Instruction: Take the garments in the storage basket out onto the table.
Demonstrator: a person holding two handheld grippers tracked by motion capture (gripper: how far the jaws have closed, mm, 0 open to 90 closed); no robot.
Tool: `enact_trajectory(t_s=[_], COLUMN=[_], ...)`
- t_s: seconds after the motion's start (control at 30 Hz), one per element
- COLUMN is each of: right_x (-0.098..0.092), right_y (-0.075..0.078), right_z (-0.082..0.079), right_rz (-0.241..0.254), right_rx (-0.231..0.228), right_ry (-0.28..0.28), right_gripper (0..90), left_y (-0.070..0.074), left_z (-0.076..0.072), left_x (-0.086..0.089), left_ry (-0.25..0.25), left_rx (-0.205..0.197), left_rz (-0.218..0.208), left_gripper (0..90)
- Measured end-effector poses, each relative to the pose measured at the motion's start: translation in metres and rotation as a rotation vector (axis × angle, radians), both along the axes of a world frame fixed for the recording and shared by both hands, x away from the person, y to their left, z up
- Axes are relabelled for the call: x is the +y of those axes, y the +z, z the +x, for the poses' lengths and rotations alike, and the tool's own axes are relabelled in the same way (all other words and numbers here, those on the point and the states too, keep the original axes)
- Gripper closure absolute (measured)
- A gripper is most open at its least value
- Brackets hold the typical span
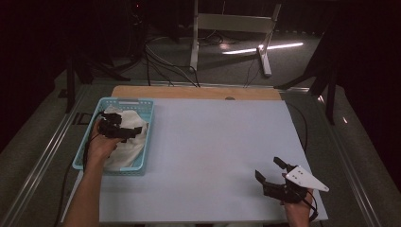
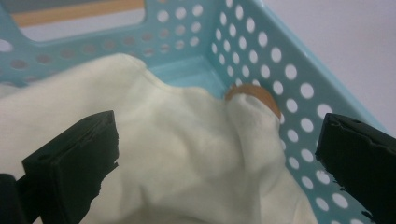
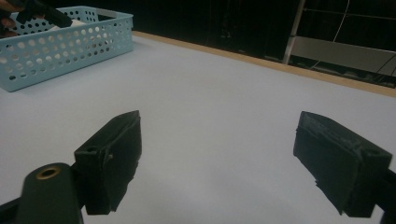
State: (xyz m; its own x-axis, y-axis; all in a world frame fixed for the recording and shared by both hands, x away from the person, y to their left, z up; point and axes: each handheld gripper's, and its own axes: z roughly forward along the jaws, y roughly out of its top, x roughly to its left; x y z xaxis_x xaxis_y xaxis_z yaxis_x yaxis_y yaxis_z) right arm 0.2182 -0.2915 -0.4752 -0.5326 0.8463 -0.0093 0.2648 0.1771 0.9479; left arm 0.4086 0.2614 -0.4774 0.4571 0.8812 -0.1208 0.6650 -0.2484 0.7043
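A light blue perforated basket (image 1: 146, 105) stands at the table's left edge with a cream white cloth (image 1: 126, 146) bunched inside it. My left gripper (image 1: 126, 131) hovers over the cloth inside the basket, jaws wide open with nothing between them. In the left gripper view the cloth (image 2: 187, 154) lies just below the jaws, with the basket wall (image 2: 280, 79) to the right and a small tan patch (image 2: 254, 94) at the cloth's edge. My right gripper (image 1: 270, 171) rests open near the table's front right corner above the bare pale surface (image 3: 210, 107).
The table has a pale mat (image 1: 213, 142) and a wooden strip (image 1: 189, 91) along its far edge. Beyond it stand a white frame (image 1: 236, 23) and floor cables (image 1: 165, 66) in a dark room. From the right gripper view the basket (image 3: 56, 46) sits far left.
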Motion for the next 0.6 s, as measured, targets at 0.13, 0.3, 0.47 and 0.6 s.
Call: enact_trajectory(t_s=[0.13, 0.3, 0.47, 0.6], right_x=[0.0, 0.001, 0.0, 0.001], right_y=[0.0, 0.0, 0.0, 0.0], right_z=[0.0, 0.0, 0.0, 0.001], right_rz=[0.0, -0.002, -0.001, -0.003], right_rx=[-0.002, -0.001, -0.001, -0.001], right_ry=[0.001, 0.003, 0.003, 0.005], right_gripper=[15.3, 15.3, 15.3, 15.3], left_y=[-0.004, -0.009, -0.013, -0.016], left_z=[0.002, 0.004, 0.007, 0.008], left_x=[-0.004, -0.009, -0.011, -0.012], left_ry=[-0.004, 0.007, 0.018, 0.016], left_rx=[0.036, 0.078, 0.149, 0.192], left_rz=[0.035, 0.082, 0.102, 0.12], left_gripper=[1.1, 3.5, 5.3, 4.3])
